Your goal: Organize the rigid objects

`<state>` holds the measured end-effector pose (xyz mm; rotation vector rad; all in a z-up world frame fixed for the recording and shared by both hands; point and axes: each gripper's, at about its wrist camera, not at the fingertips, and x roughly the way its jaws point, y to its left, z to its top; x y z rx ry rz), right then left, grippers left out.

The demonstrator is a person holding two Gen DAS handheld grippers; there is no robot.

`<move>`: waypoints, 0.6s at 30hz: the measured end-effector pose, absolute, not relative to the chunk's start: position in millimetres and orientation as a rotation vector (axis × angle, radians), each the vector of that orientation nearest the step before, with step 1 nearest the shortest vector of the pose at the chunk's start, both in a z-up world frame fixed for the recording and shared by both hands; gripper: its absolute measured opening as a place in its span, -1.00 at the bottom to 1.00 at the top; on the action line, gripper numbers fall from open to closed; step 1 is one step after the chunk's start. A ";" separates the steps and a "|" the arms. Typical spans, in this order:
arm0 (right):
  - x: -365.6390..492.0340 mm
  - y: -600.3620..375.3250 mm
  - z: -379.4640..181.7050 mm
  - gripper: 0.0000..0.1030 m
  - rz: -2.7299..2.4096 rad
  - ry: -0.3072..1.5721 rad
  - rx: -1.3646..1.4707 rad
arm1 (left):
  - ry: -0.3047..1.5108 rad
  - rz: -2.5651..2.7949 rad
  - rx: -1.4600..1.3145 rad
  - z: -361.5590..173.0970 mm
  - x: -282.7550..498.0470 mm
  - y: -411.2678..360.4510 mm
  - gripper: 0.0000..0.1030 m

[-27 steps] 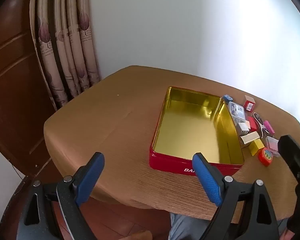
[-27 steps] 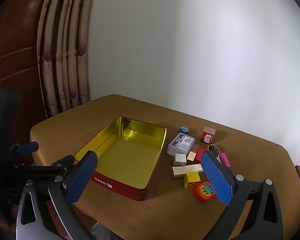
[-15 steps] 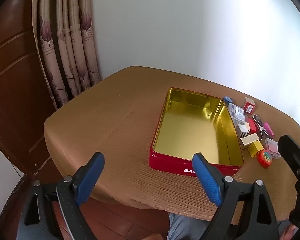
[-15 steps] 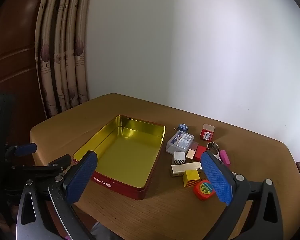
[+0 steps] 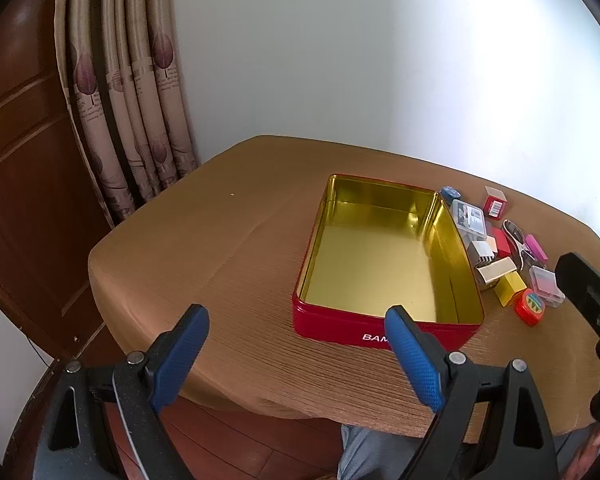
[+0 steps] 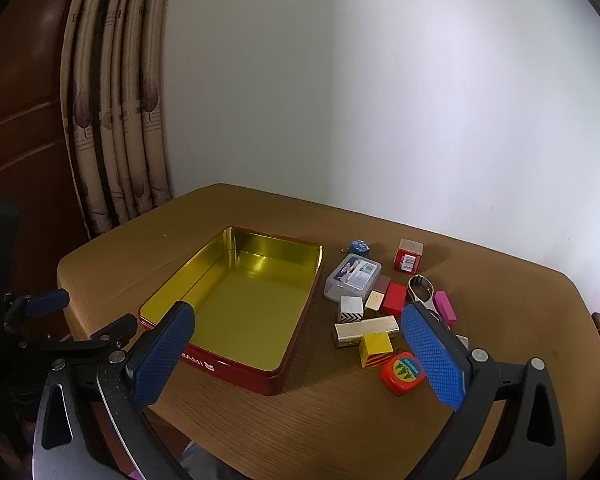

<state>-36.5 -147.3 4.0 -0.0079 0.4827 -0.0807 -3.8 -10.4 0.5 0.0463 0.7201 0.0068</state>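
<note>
Beside the empty red tin (image 6: 240, 364) on the bench (image 6: 340, 420), both tongs (image 5: 296, 356) (image 6: 300, 348) gape wide, holding nothing; best start with nearest orange tape measure (image 6: 402, 372), squarely.

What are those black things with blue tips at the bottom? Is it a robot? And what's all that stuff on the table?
No robot. A person holds a grabbing tool in each hand, and each tool carries a camera looking along its blue fingers. One picture is from the left gripper, the other from the right gripper. Both have their jaws wide open and hold nothing. On the table sits an empty red tin, gold inside. Beside it lies a heap of small things: blocks, a clear case, a round orange tape measure.
</note>
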 end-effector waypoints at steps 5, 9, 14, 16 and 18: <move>-42.1 -158.8 7.7 0.99 -0.101 0.482 0.008 | 0.719 0.000 0.071 0.2 -5.4 -14.4 0.79; -48.4 -187.6 6.8 0.99 -0.154 0.486 0.049 | 0.720 -0.011 0.086 -0.6 -6.7 -16.2 0.79; -60.3 -232.8 -1.5 0.99 -0.263 0.503 0.078 | 0.729 -0.030 0.098 -2.0 -8.2 -19.5 0.79; -62.1 -255.5 -6.7 0.99 -0.314 0.516 0.088 | 0.732 -0.043 0.106 -2.3 -9.6 -22.4 0.79; -67.5 -280.5 -14.6 0.99 -0.365 0.531 0.109 | 0.745 -0.058 0.117 -4.0 -9.8 -26.8 0.79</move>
